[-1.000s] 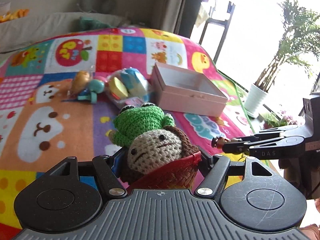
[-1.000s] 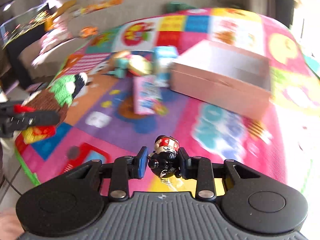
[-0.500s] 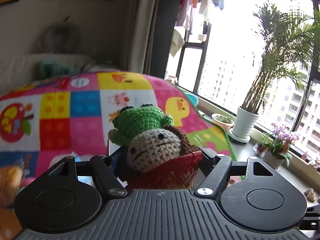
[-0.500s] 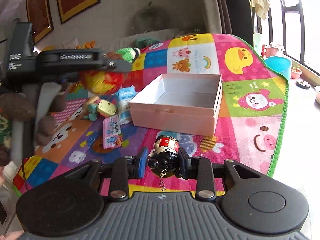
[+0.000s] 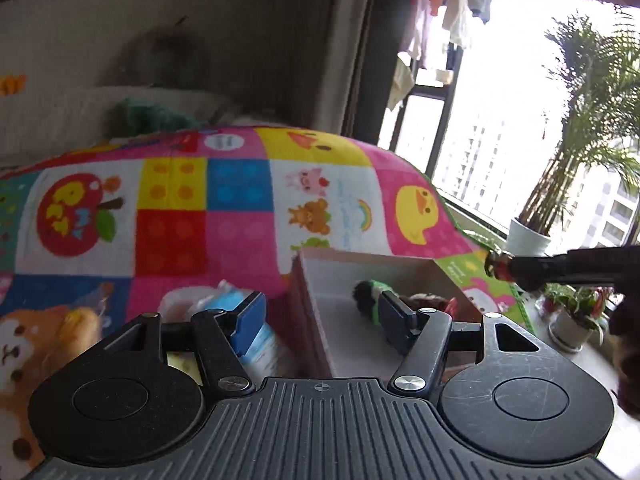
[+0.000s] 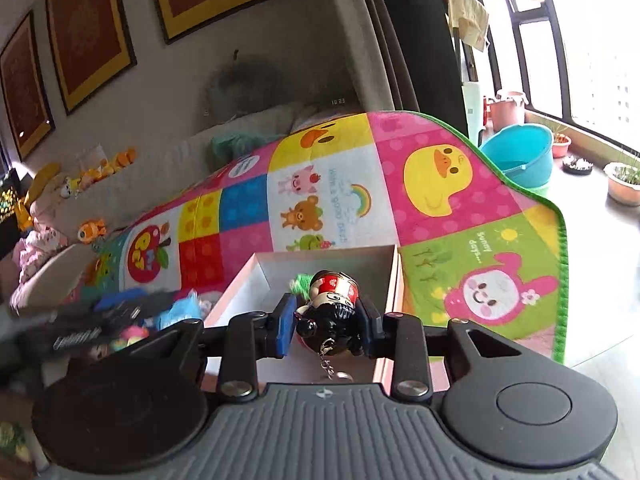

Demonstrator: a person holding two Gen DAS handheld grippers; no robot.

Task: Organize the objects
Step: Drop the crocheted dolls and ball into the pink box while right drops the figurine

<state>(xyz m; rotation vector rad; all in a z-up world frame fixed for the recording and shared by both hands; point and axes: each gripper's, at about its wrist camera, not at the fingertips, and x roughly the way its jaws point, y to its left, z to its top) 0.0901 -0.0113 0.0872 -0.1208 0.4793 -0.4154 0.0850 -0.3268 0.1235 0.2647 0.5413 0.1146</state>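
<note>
Your left gripper point(image 5: 320, 320) gapes wide over the pink box point(image 5: 368, 258), crochet doll point(image 5: 370, 298) inside; your right gripper point(image 6: 326, 320) clamps a glossy figurine point(image 6: 332, 304) above the patchwork mat point(image 6: 440, 184).

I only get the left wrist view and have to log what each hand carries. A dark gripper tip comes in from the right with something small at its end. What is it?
Observer: The right gripper is shut on a small figurine with a glossy black body and a red-and-white cap.
Operator: Is anything dangling from it?
Observer: Yes, a short metal chain with a ring at its end hangs below the figurine.
Operator: Is it lined up with the box?
Observer: The right wrist camera looks into the open box, with the figurine in front of its inside, toward the right wall. How high it is, I cannot tell.
</note>
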